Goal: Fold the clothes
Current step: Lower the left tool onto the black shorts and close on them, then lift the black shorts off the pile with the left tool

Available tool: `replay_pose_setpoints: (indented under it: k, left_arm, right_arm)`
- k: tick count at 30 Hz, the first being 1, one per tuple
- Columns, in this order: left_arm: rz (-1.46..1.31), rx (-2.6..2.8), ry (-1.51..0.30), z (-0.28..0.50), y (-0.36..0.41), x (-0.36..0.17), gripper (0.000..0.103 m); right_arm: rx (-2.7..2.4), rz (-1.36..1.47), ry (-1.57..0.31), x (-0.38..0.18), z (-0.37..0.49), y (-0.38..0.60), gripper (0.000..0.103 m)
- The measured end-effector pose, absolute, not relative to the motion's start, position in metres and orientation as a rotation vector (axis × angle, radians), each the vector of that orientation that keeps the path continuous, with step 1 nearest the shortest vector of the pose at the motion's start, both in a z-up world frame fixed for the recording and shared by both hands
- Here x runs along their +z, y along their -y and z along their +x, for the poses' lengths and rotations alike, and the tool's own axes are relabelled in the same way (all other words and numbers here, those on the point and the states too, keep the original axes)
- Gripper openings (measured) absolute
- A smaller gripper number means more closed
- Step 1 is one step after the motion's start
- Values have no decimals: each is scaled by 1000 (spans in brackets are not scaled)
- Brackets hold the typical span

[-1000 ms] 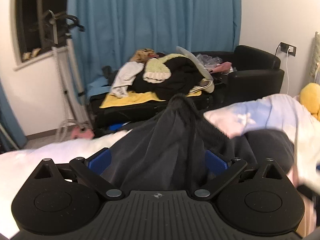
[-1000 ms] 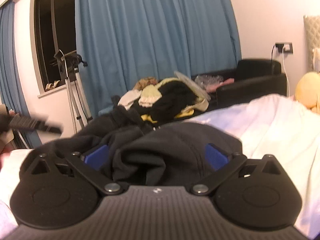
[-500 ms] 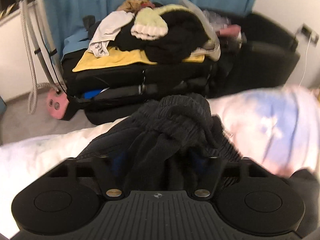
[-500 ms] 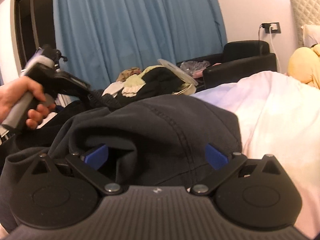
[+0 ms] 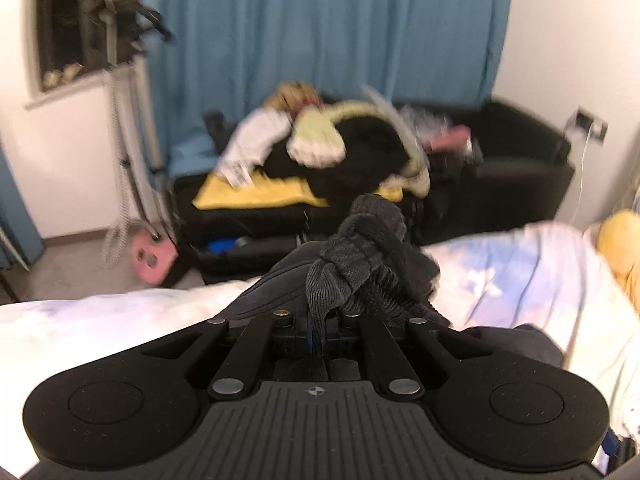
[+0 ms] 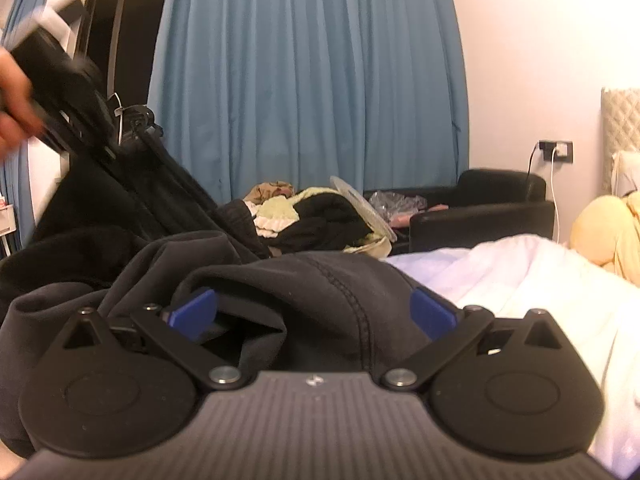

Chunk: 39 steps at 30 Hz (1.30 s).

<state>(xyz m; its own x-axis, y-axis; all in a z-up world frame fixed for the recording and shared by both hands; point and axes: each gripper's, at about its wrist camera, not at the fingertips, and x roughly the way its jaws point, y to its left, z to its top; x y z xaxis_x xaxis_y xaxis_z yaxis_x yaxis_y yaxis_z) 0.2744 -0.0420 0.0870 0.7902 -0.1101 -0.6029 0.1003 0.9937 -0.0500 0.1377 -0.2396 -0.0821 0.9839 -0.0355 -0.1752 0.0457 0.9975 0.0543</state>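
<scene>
Here the left tongs are pinched tight on the ribbed cuff of the dark sweatshirt, which lies bunched on the bed. The right tongs stand wide over a fold. Best to lift the cuff gently, drawing the sleeve straight without dragging the body.

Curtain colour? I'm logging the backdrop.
Plain blue curtain, clearest in the right wrist view.
</scene>
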Motion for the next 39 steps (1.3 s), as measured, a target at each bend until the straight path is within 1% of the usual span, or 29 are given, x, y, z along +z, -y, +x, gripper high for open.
replay_pose_setpoints:
  k: [4, 7, 10, 12, 16, 18, 19, 21, 22, 24, 27, 28, 30, 34, 38, 39]
  left_arm:
    - [-173, -114, -539, 183, 5, 117, 5]
    - [-307, -98, -491, 109, -30, 115, 4]
    - [-392, -47, -471, 44, -56, 89, 5]
    - [-405, -27, -475, 10, -65, 62, 5]
    - [-405, -11, -495, -28, -71, 13, 10]
    - [-377, 7, -505, -42, -65, -5, 23]
    - [-352, 12, -524, -45, -61, -11, 26]
    - [-293, 11, -521, -53, -54, -13, 42]
    - [-260, 15, -510, -58, -51, -13, 45]
    - [-197, 32, -481, -68, -45, -8, 55]
    - [-100, -11, -410, -81, -29, -2, 66]
    - [-48, -28, -396, -82, -20, -1, 69]
    - [81, -43, -387, -75, 2, -2, 84]
    - [298, -99, -416, -50, 46, -13, 85]
    - [682, -127, -434, -24, 93, -42, 85]
    - [772, -127, -444, -16, 99, -52, 83]
  right_arm:
    - [42, 85, -119, -72, 118, 242, 103]
    - [110, 96, -79, -65, 100, 241, 103]
    - [135, 78, -88, -58, 90, 237, 103]
    - [152, 86, -113, -50, 84, 235, 103]
    - [184, 118, -171, -36, 72, 230, 103]
    - [193, 128, -210, -37, 67, 227, 103]
    - [197, 139, -238, -38, 66, 225, 103]
    - [197, 165, -302, -42, 65, 223, 103]
    - [195, 183, -329, -44, 65, 223, 103]
    - [184, 203, -350, -46, 63, 219, 103]
    - [157, 201, -349, -47, 64, 212, 103]
    - [152, 207, -353, -48, 68, 213, 103]
    - [153, 240, -370, -50, 71, 215, 103]
    - [139, 301, -410, -59, 74, 224, 103]
    - [120, 371, -448, -66, 85, 240, 103]
    - [117, 389, -456, -68, 87, 243, 103]
